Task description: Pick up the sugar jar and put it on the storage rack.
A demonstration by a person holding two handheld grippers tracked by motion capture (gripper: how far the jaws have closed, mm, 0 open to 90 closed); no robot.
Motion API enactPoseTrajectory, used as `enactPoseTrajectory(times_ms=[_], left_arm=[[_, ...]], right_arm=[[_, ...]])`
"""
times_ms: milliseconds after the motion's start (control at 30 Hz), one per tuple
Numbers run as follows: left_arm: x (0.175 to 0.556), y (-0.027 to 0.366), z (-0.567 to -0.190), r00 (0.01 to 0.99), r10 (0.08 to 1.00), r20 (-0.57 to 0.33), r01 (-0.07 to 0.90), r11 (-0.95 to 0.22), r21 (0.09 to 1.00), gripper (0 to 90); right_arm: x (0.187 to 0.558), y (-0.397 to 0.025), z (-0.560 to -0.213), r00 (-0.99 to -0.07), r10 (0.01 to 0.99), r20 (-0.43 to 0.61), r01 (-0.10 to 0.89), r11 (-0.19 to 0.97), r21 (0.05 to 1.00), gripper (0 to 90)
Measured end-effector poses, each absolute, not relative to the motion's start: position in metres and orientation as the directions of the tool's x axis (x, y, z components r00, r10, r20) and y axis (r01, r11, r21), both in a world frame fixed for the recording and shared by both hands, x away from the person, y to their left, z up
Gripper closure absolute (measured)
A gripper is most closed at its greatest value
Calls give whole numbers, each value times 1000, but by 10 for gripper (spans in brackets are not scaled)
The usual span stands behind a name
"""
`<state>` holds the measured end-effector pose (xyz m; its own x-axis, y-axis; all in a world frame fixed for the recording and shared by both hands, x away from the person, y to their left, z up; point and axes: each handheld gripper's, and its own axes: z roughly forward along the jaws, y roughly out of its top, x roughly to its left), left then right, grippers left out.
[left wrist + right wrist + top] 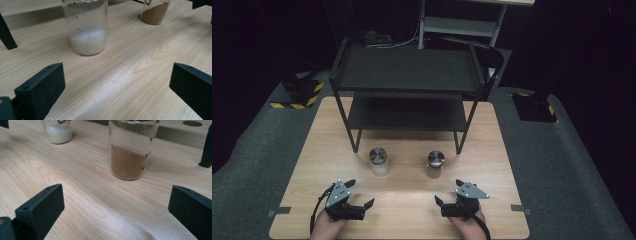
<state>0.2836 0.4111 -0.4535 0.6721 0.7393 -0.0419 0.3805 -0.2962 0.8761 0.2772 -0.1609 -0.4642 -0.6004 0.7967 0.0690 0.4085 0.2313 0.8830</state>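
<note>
Both tools rest on the bench (412, 200), jaws apart (holding nothing). The white-powder jar (378, 161) stands ahead of the left tool (360, 193), the brown-powder jar (435, 163) ahead of the right tool (448, 192).

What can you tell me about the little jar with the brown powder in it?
The jar with brown powder is a small, clear, round container that looks like glass, with a dark, shiny metal-looking lid seen from above. Fine brown powder fills roughly its lower half, the surface sloping slightly. Small dark marks run down one side. It stands upright on the wooden table, in front of the black shelf's right front leg, right of the jar of white grains. Nothing but the table touches it.
</note>
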Motion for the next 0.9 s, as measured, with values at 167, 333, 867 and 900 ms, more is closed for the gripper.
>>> enactPoseTrajectory(times_ms=[167,333,867,900], left_arm=[[286,406,-452,658,750,-68,408,-280,869,7],[284,403,-453,668,743,-51,393,-293,872,9],[279,401,-453,658,753,-26,378,-300,876,8],[279,402,-453,659,752,-25,376,-300,877,8]], right_arm=[[278,-161,-464,-607,792,64,405,239,882,0],[276,-162,-465,-600,797,69,402,226,887,0],[279,-163,-465,-606,792,77,410,227,883,0],[278,-163,-464,-605,792,77,411,227,883,0]])
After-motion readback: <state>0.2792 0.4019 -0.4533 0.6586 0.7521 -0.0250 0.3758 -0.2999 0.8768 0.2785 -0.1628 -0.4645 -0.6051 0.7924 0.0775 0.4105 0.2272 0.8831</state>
